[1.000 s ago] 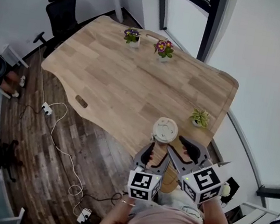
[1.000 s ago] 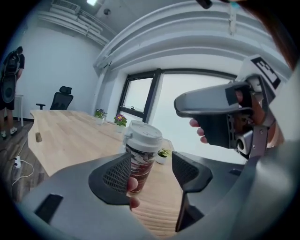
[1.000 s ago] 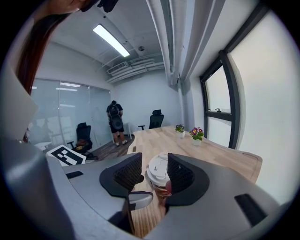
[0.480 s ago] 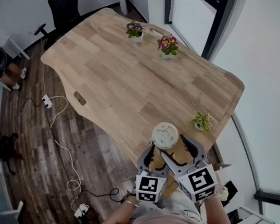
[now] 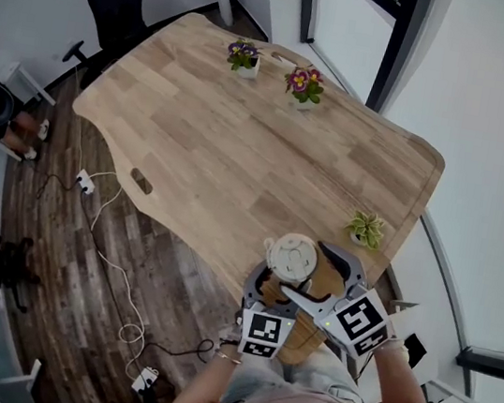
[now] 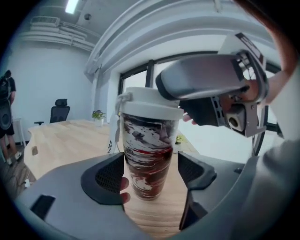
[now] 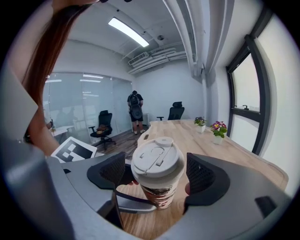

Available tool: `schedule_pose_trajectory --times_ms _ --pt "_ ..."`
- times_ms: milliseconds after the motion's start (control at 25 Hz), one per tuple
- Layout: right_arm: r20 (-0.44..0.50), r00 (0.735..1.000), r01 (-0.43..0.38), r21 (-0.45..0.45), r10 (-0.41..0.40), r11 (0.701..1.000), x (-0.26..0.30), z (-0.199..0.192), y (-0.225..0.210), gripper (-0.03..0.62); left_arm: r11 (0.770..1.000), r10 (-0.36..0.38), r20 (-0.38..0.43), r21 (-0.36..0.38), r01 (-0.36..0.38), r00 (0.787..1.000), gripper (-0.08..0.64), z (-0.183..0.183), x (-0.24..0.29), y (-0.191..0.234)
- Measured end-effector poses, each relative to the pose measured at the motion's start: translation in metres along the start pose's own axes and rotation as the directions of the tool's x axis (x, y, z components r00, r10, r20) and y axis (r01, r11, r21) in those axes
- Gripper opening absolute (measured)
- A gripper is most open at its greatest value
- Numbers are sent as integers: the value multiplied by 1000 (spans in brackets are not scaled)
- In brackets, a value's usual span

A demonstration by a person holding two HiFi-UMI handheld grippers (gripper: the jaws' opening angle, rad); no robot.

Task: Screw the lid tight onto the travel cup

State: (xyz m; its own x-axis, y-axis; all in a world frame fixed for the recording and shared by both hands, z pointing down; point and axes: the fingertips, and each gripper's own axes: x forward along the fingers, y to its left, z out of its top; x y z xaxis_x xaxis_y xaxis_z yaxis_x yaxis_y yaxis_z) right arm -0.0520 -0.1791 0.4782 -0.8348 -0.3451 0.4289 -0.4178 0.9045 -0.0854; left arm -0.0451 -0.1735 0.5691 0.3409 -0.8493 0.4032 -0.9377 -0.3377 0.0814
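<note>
We see the travel cup (image 6: pixel 146 159) standing upright on the wooden counter (image 5: pixel 242 147), close to its near edge and to its right end. Its white lid (image 5: pixel 293 256) sits on top of it. The body of the cup has a pattern of dark red, brown and white. The left gripper (image 5: pixel 278 291) is low at the near side of the cup. Its jaws have just been opening and now stand wide apart with the body of the cup between them, and we see a gap at the right pad, so they do not press on it. The right gripper (image 7: pixel 157 176) is higher, at the level of the lid. Its jaws have also just been opening, and the lid stands between them with free space on both sides. A small green plant (image 5: pixel 366 229) stands just beyond the cup, to the right. Two pots with flowers (image 5: pixel 304 84) stand at the far end of the counter, well apart from the cup. A black office chair (image 5: pixel 116 13) is at the far left.
</note>
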Motion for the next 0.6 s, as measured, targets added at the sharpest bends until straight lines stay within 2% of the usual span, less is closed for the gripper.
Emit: schedule_pose_trajectory --times_ms 160,320,440,600 --pt "-32 997 -79 -59 77 995 9 0 1 368 990 -55 -27 126 58 998 339 -3 9 5" --pt "-74 993 -95 -104 88 990 15 -5 -3 367 962 -106 -33 249 111 994 345 0 17 4" --pt "-81 995 -73 -113 64 991 16 -6 -5 367 958 -112 -23 262 114 993 345 1 19 4" --pt "-70 997 37 -68 -42 997 15 -7 -8 368 976 -17 11 217 15 1000 348 2 19 5"
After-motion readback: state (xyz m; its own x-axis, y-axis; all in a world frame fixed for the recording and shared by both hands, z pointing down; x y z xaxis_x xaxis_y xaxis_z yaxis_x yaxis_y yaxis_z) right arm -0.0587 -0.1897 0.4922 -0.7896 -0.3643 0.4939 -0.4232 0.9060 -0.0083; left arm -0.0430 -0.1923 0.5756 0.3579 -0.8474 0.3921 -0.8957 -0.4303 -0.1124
